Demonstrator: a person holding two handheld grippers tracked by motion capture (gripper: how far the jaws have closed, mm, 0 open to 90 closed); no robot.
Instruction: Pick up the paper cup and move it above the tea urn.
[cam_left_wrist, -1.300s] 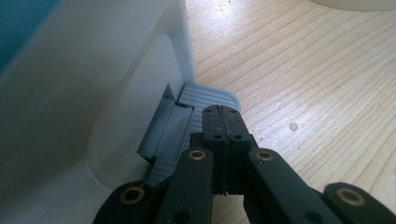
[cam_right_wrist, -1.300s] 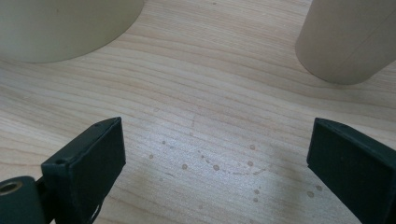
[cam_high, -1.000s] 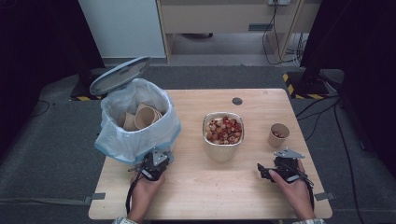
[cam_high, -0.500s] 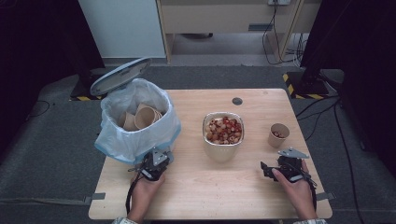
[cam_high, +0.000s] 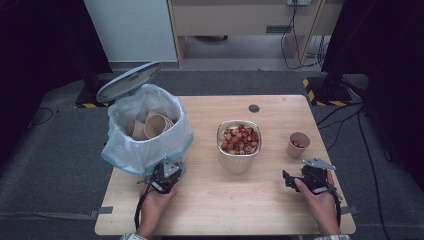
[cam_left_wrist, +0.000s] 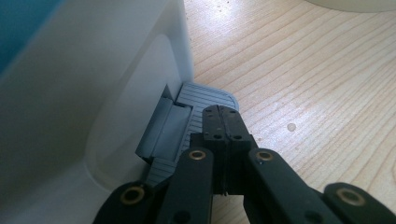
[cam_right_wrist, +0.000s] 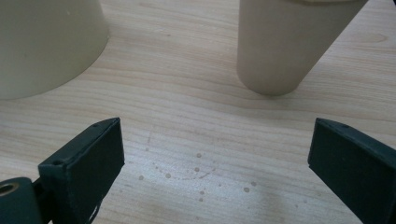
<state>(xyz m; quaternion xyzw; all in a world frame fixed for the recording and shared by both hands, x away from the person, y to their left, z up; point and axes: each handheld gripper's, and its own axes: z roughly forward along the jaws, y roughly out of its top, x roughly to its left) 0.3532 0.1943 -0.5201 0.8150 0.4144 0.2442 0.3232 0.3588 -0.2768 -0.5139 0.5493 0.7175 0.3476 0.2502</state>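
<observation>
While pressing the bin pedal at the table's left front edge, left gripper clamped shut on nothing — lid up. Right gripper wide open, empty, facing paper cup near right edge. Next, likely: advance, straddle cup, close gently — thin wall crushes.

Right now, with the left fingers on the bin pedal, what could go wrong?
The shut left gripper presses the grey pedal near its edge; it could slip off and let the raised lid drop. The open right gripper faces the small paper cup, which could tip when grasped and spill its contents.
</observation>
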